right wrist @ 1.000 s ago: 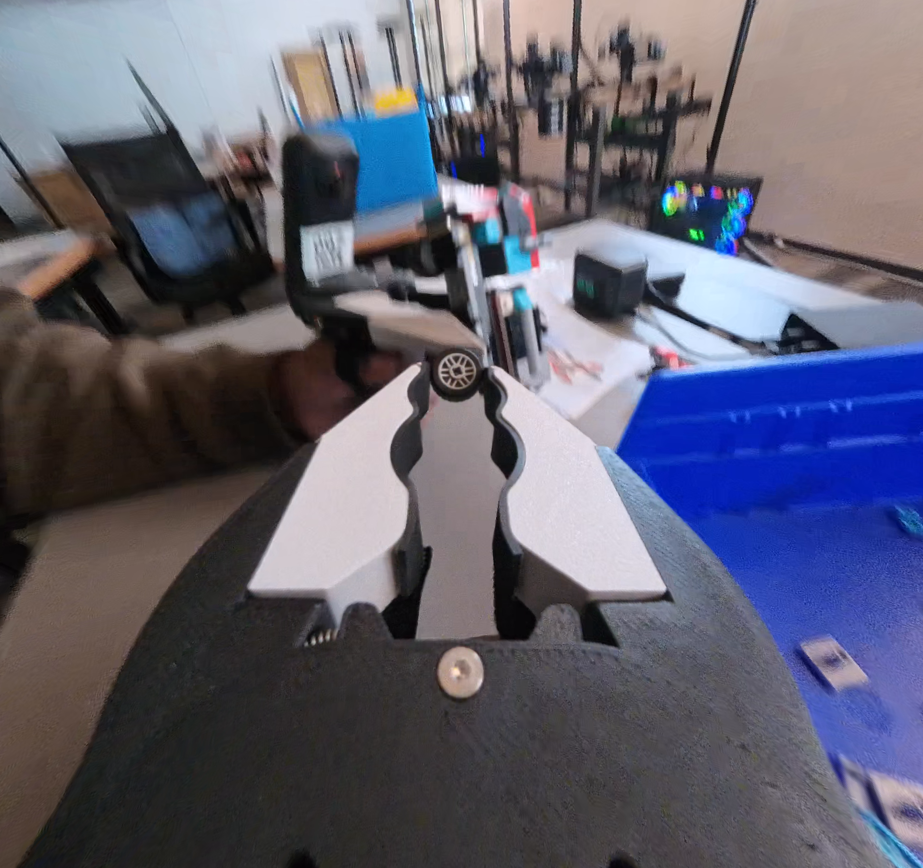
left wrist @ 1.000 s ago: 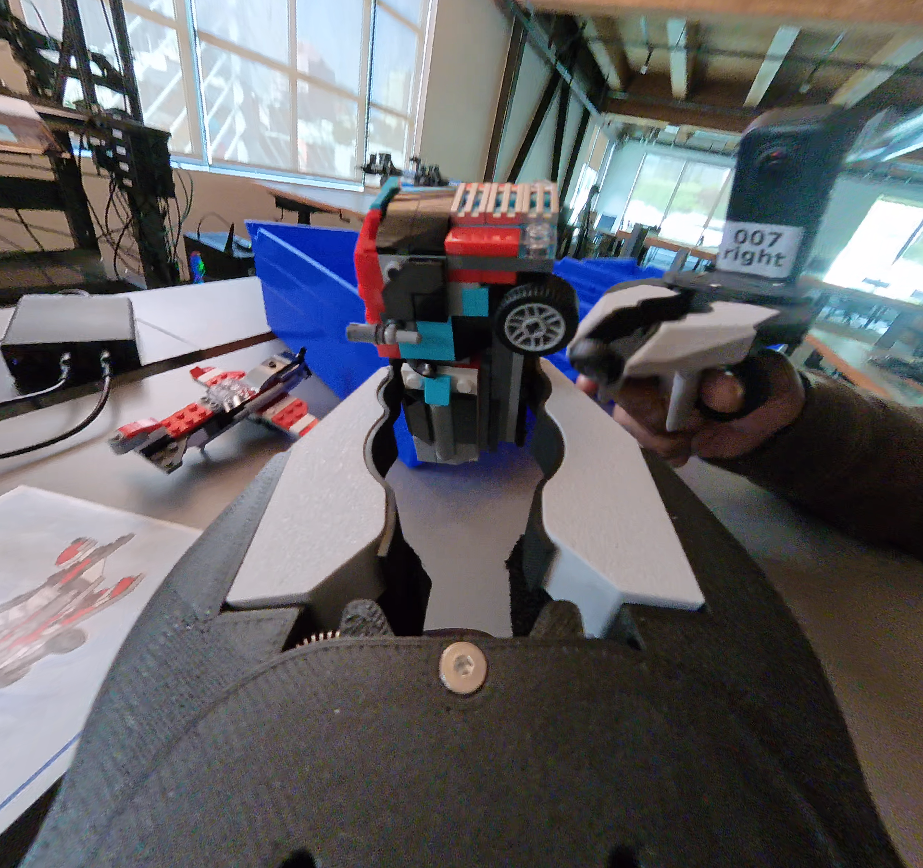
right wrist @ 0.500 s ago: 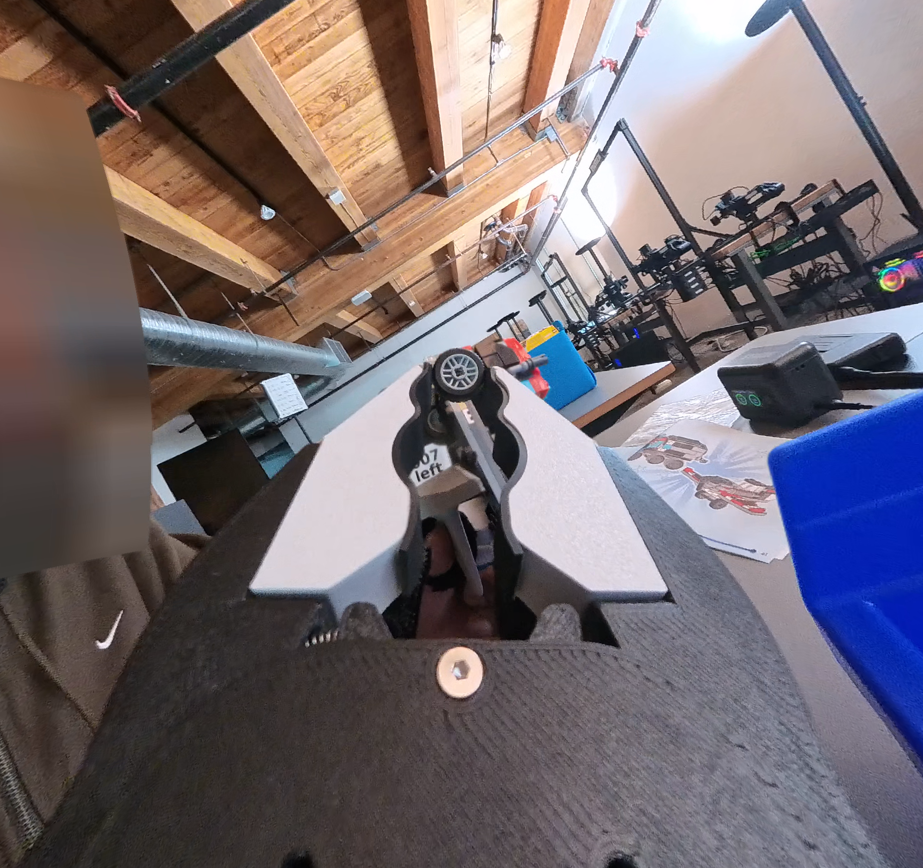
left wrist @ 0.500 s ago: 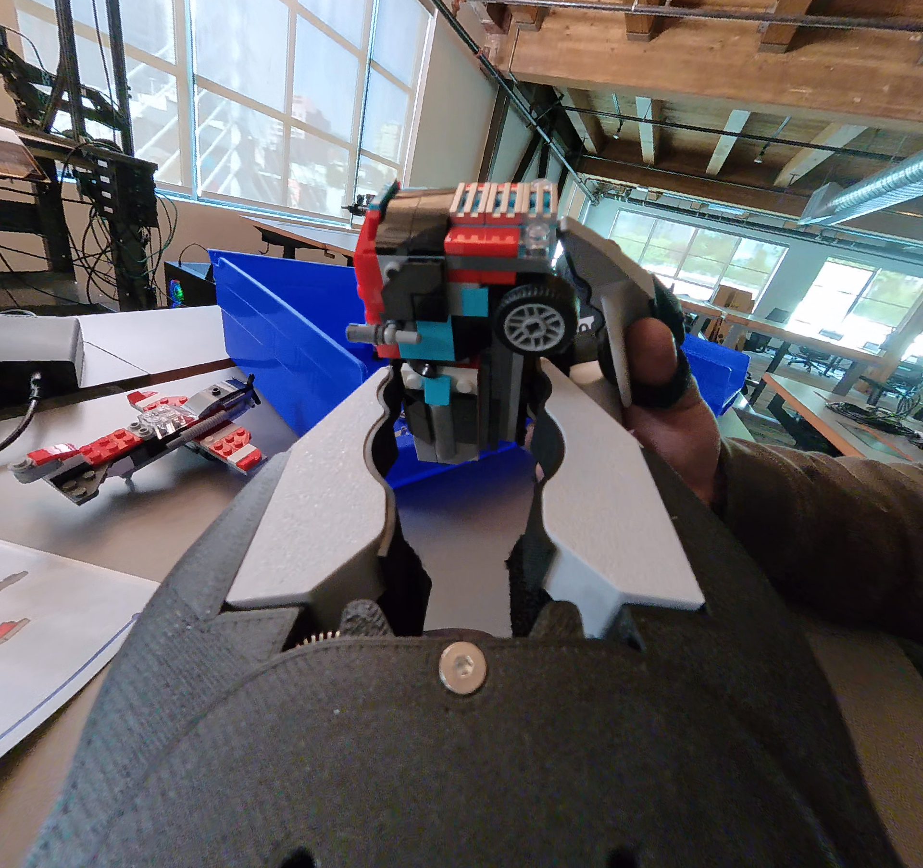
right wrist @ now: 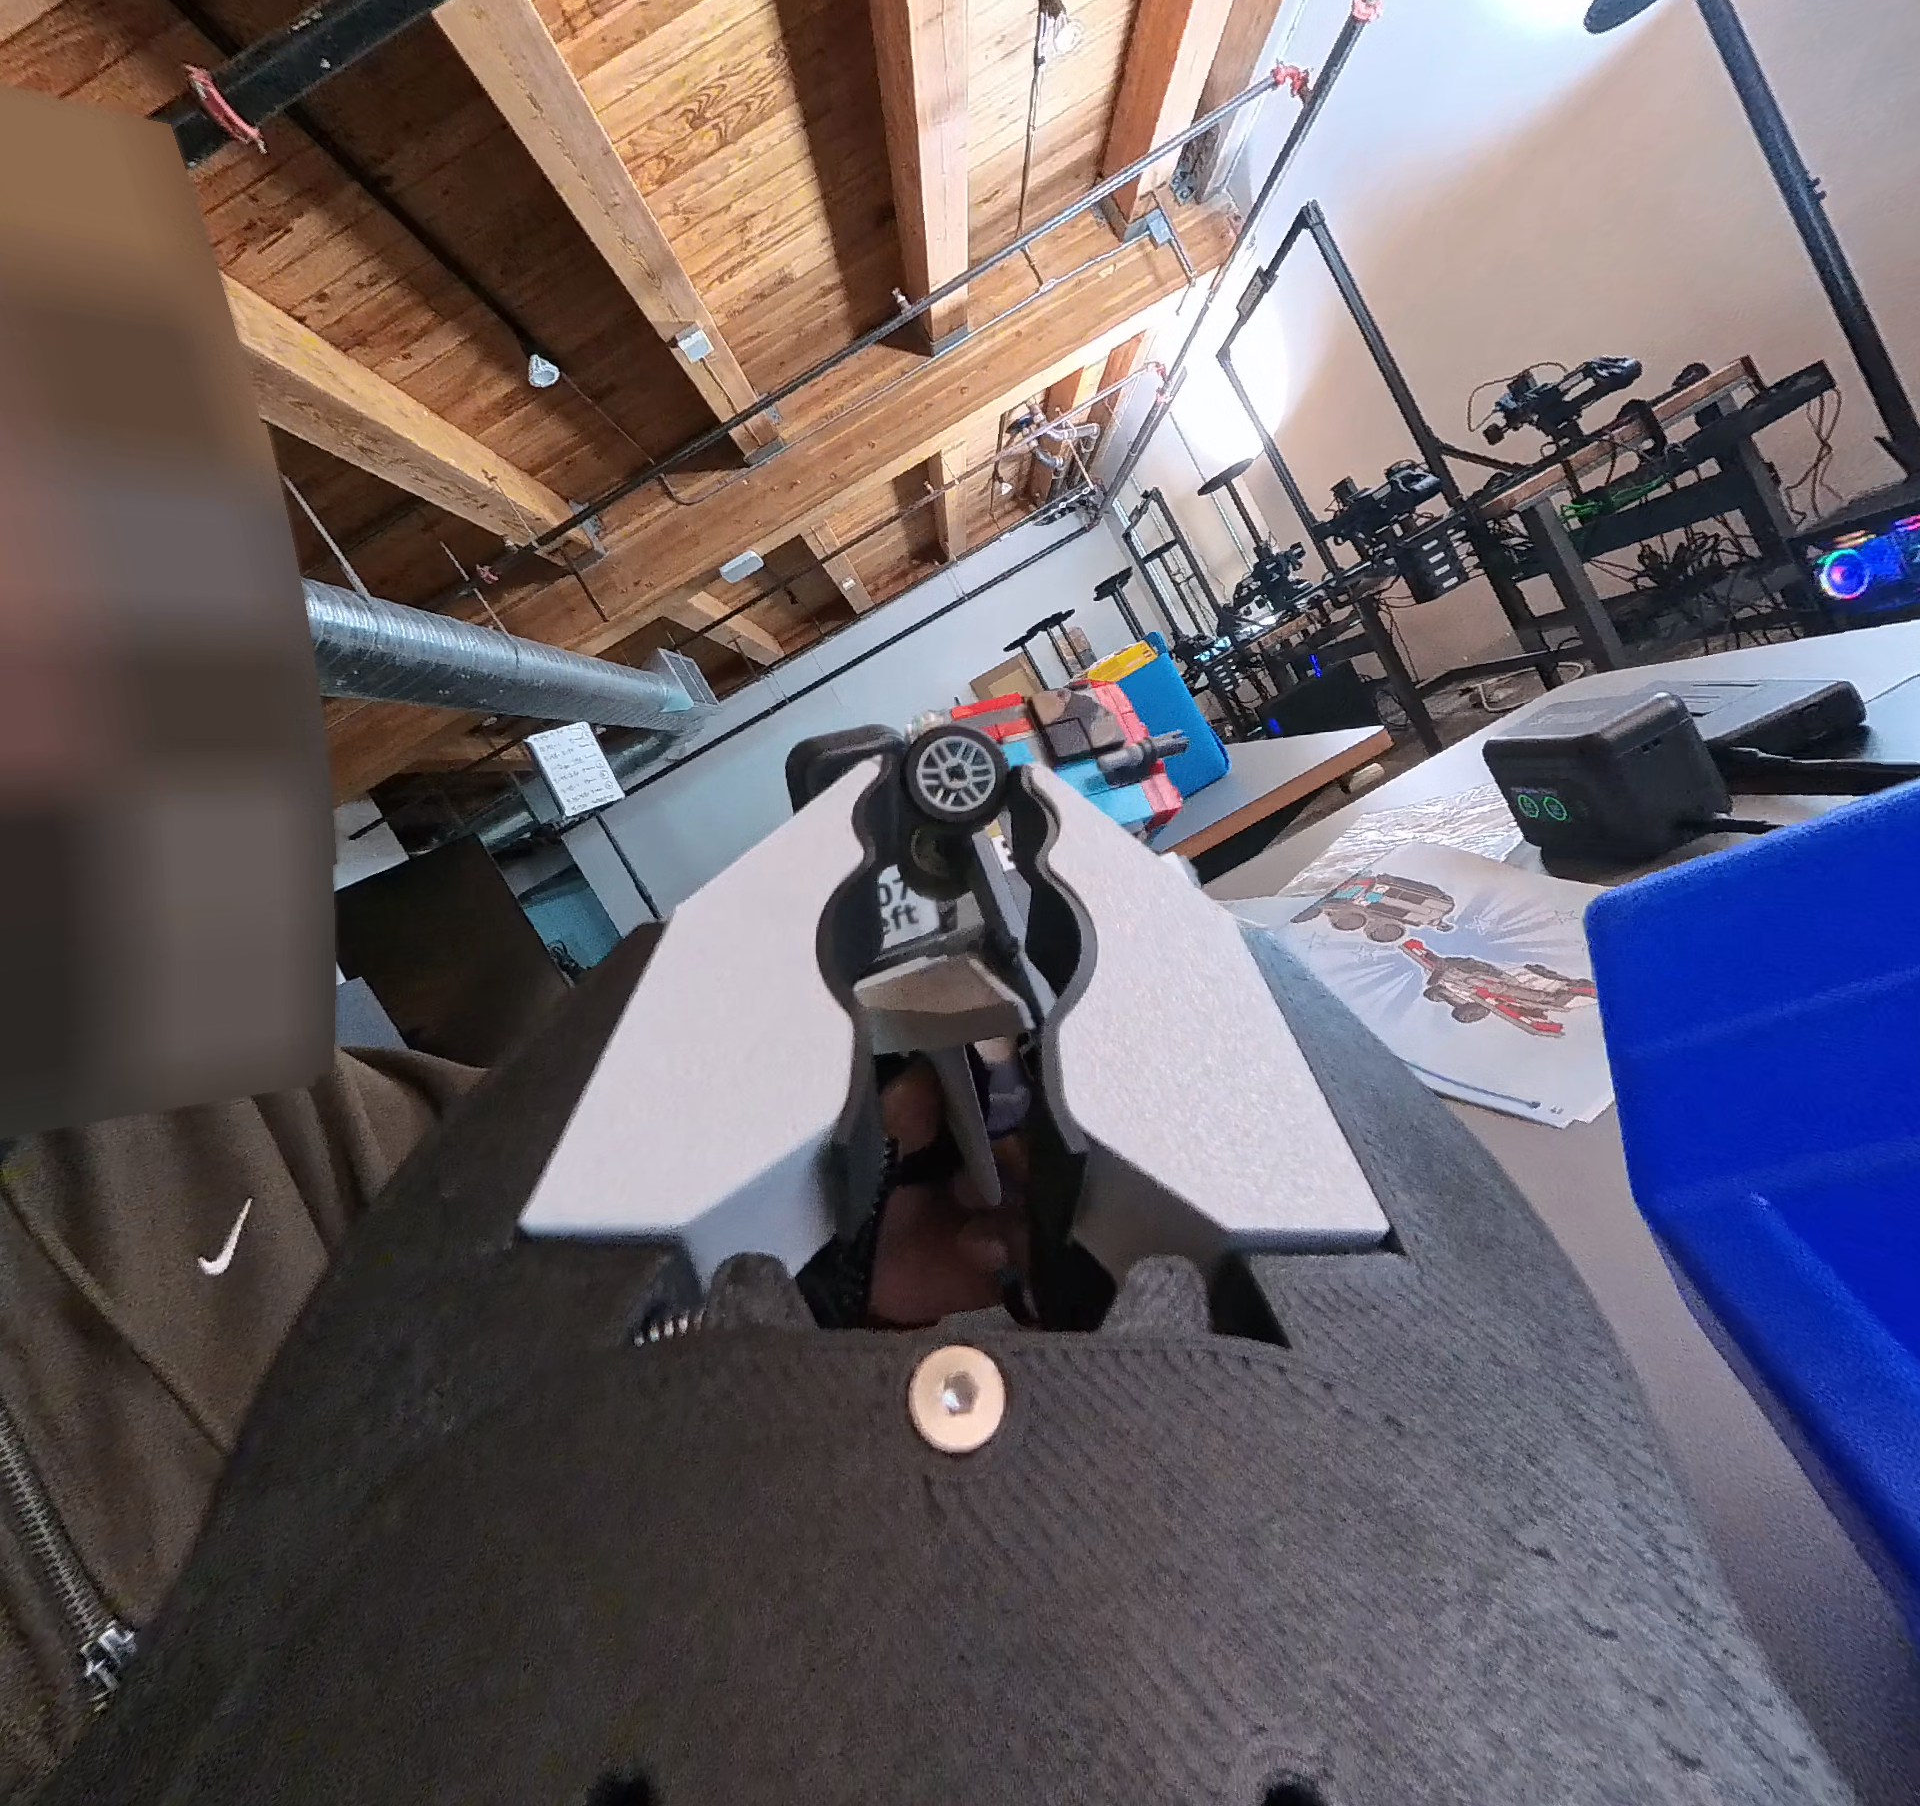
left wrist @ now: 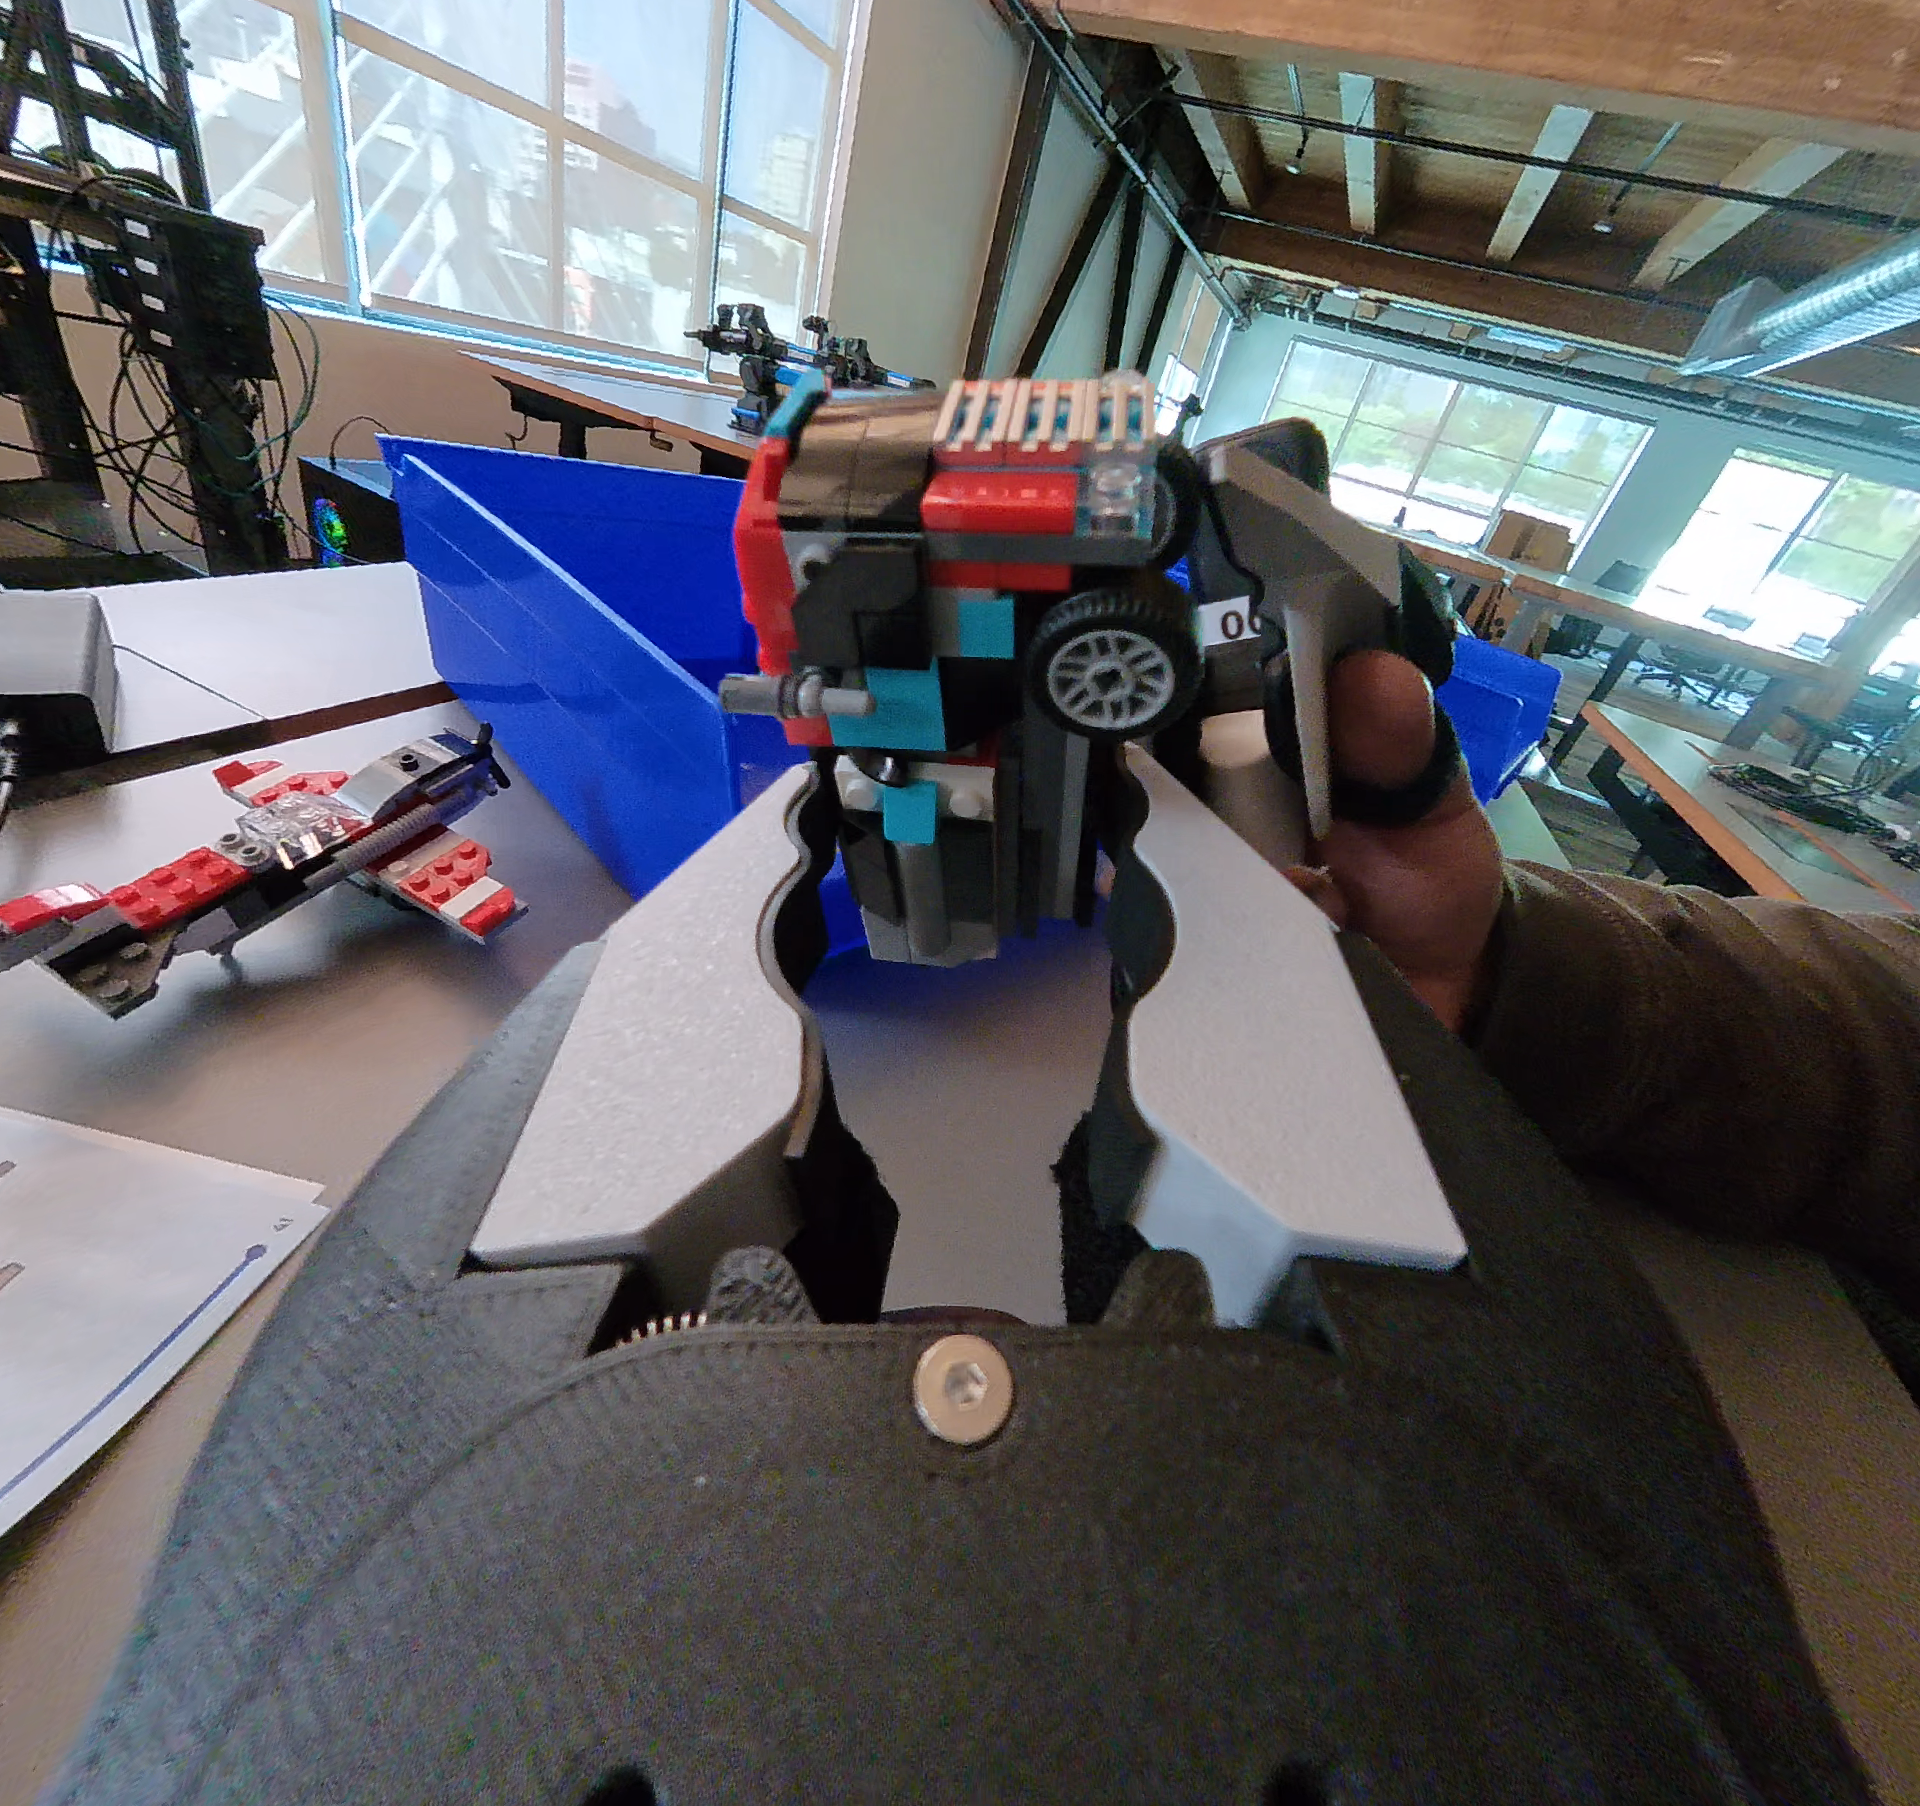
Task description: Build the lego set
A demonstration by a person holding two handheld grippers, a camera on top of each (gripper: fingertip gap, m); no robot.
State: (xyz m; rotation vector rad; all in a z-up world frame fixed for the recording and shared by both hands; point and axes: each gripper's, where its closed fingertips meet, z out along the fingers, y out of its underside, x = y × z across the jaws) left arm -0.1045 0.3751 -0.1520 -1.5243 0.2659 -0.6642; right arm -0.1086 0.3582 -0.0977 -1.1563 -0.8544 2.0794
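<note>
While left gripper (left wrist: 961, 821) clamps one brick truck (left wrist: 935, 613), right gripper (right wrist: 951, 800) pinches one wheel (right wrist: 953, 769).

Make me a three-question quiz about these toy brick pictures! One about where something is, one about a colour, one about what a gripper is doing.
1. Where is the brick plane?
A. On the grey table
B. Inside the bin
C. In a gripper

2. What colour is the bin?
A. Green
B. Blue
C. Yellow

3. What is the right gripper doing?
A. Lying on the table
B. Wide open with nothing in it
C. Clamped on a small wheel

Answers: 1 A, it lies on the tabletop left of the bin. 2 B, its walls are bright blue. 3 C, the fingertips pinch the grey-hubbed wheel.
</note>
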